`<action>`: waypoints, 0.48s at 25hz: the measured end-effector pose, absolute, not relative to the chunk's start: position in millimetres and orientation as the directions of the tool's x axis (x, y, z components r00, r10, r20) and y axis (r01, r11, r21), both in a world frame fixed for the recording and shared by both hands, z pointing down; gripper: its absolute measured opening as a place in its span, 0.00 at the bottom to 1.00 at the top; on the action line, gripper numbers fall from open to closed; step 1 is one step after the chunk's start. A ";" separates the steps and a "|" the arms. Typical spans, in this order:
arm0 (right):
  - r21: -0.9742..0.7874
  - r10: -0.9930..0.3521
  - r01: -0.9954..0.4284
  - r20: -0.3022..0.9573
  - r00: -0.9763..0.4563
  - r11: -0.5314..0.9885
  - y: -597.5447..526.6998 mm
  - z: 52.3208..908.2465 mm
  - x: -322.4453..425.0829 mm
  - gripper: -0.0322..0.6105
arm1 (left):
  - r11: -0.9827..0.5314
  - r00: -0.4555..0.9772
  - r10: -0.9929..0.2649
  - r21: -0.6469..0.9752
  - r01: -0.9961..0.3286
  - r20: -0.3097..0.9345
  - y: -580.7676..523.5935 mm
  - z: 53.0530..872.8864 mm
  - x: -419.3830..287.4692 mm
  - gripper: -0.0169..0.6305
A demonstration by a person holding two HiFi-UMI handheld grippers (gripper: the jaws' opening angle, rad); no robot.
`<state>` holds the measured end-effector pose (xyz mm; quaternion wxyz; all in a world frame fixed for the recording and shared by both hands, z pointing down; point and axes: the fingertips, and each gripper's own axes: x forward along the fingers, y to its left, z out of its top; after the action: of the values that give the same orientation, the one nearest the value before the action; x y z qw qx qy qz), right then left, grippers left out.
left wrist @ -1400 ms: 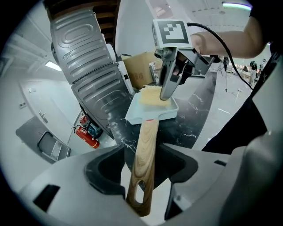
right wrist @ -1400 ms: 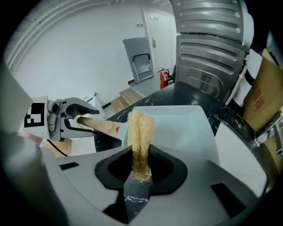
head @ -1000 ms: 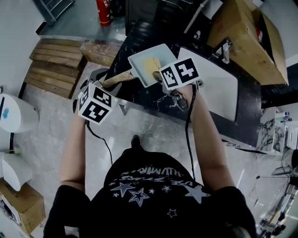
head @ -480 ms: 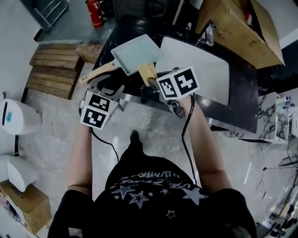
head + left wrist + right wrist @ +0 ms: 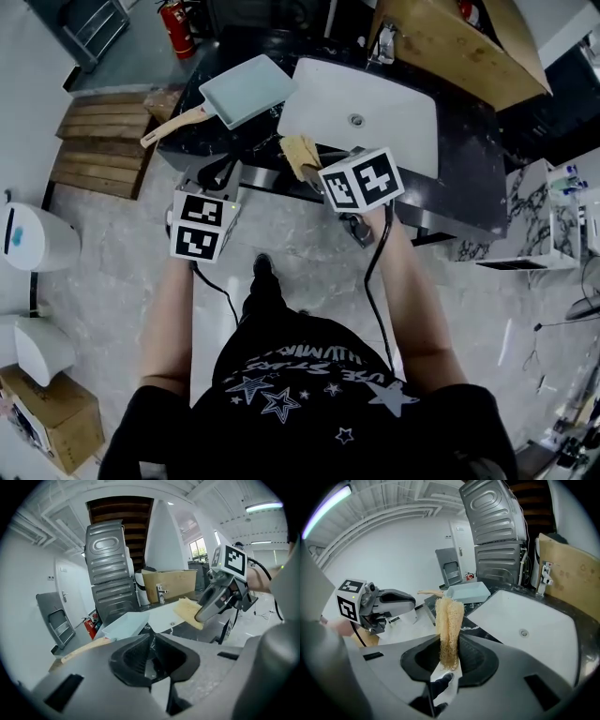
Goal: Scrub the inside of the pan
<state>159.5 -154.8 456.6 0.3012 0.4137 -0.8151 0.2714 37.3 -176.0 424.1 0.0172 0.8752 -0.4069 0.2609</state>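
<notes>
The pale blue rectangular pan (image 5: 246, 86) lies on the dark counter's left end, and its wooden handle (image 5: 173, 125) points past the edge. My left gripper (image 5: 214, 172) hangs in front of the counter, clear of the handle. Its jaws are closing and nearly together, with nothing between them (image 5: 151, 660). My right gripper (image 5: 314, 169) is shut on a yellow loofah sponge (image 5: 300, 152), held at the counter's front edge, outside the pan. The sponge (image 5: 449, 620) stands up from the jaws. The pan (image 5: 467, 591) sits beyond it.
A white sink (image 5: 361, 117) with a faucet (image 5: 382, 42) lies right of the pan. A big cardboard box (image 5: 450, 42) stands behind it. A fire extinguisher (image 5: 176, 19) and a wooden pallet (image 5: 103, 141) are on the floor at the left.
The sponge has come out of the pan and back to the counter's front edge. My left gripper has drawn away from the wooden handle, and its jaws have narrowed.
</notes>
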 end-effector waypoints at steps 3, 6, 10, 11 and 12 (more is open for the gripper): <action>-0.191 -0.528 -0.844 0.705 -0.474 0.502 -126.4 455.7 172.6 0.19 | -0.659 0.529 -0.704 -0.159 -0.735 0.473 -150.2 428.6 43.8 0.08; -0.193 -0.542 -0.845 0.691 -0.478 0.499 -98.4 455.7 182.2 0.19 | -0.637 0.519 -0.719 -0.140 -0.758 0.462 -124.4 428.5 48.6 0.05; -0.194 -0.557 -0.845 0.675 -0.484 0.499 -62.5 455.6 192.1 0.19 | -0.626 0.512 -0.728 -0.136 -0.768 0.456 -89.7 426.8 60.0 0.04; -0.193 -0.561 -0.844 0.670 -0.486 0.501 -54.2 455.3 194.2 0.19 | -0.625 0.510 -0.729 -0.137 -0.769 0.457 -81.3 426.7 62.9 0.04; -0.192 -0.564 -0.844 0.666 -0.487 0.501 -46.0 455.2 196.7 0.19 | -0.624 0.509 -0.729 -0.136 -0.770 0.458 -72.9 426.6 65.7 0.04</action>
<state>196.7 -46.0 455.2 0.2708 0.4277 -0.8230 0.2577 65.7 -72.9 426.6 0.0423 0.8677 -0.4317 0.2428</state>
